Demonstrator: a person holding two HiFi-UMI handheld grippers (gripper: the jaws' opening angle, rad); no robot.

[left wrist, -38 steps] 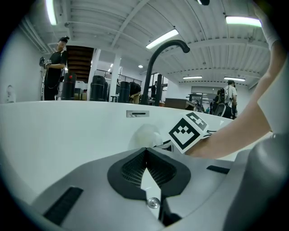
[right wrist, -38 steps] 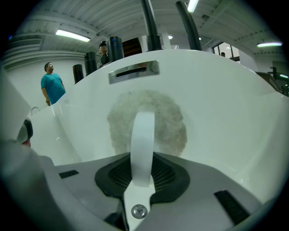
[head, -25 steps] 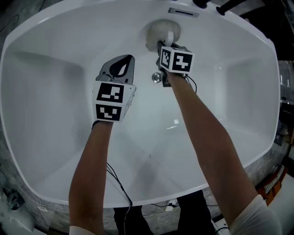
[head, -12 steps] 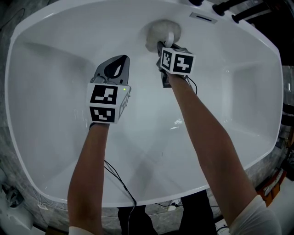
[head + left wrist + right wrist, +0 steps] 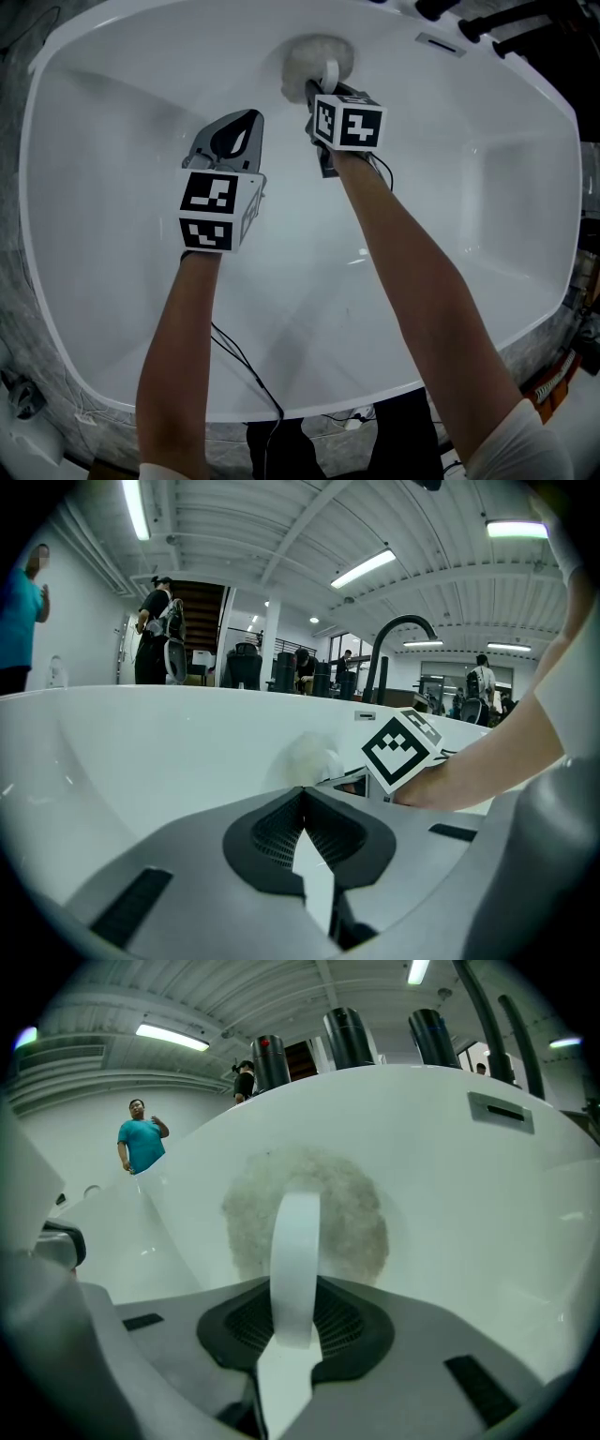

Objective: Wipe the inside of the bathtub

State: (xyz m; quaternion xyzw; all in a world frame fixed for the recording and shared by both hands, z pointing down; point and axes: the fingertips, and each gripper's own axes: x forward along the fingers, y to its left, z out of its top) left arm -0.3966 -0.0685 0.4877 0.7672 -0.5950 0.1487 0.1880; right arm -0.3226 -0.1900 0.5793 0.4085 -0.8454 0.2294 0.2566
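Right gripper (image 5: 317,90) and wiping pad (image 5: 306,56) are creeping up and left on the far wall of the bathtub (image 5: 103,197), moving away from the overflow plate (image 5: 439,44). Left gripper (image 5: 247,120) is barely shifting.

Tool state:
- The right jaws are pinching the pad's white strap (image 5: 294,1251), and the pad is sitting flat on the far wall just under the rim.
- The left jaws are pressing together on nothing, hanging over the tub floor.

Risks, as I'm judging them:
- The strap is looking like the only hold. If the pad drags on the curved wall, the strap could be sliding out of the jaws or the pad twisting off flat contact.
- Nearing the rim, the stroke may be running off the inside surface.

Views:
- The right gripper view is showing the strap grip and pad face; the head view is hiding both behind the marker cube.
- The left gripper view is showing a black faucet (image 5: 394,635) beyond the rim.
- Only the head view is giving the pad's position in the whole tub.
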